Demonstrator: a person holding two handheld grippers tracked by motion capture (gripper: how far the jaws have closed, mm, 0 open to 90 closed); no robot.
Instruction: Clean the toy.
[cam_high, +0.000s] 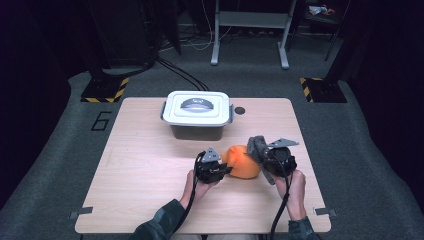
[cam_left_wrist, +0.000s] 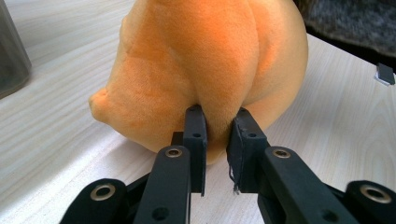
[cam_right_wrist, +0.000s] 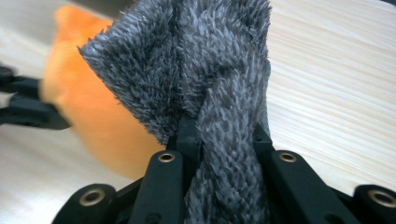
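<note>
An orange plush toy (cam_high: 242, 161) lies on the wooden table (cam_high: 140, 165), right of centre. From the toy's left, my left gripper (cam_high: 225, 169) pinches a fold of its orange fur; the left gripper view has the jaws (cam_left_wrist: 218, 126) shut on that fold of the plush (cam_left_wrist: 210, 60). My right gripper (cam_high: 262, 152) is at the toy's right end, shut on a grey fuzzy piece (cam_high: 256, 145). In the right gripper view the grey fuzzy piece (cam_right_wrist: 196, 60) bunches up between the gripper's (cam_right_wrist: 224, 135) jaws, with the orange plush (cam_right_wrist: 93, 107) blurred behind. Whether the grey piece is attached to the toy I cannot tell.
A grey box with a white clip-on lid (cam_high: 197, 112) stands at the back middle of the table. A small dark round hole (cam_high: 240, 110) lies just right of it. The person's forearms come in over the table's front edge.
</note>
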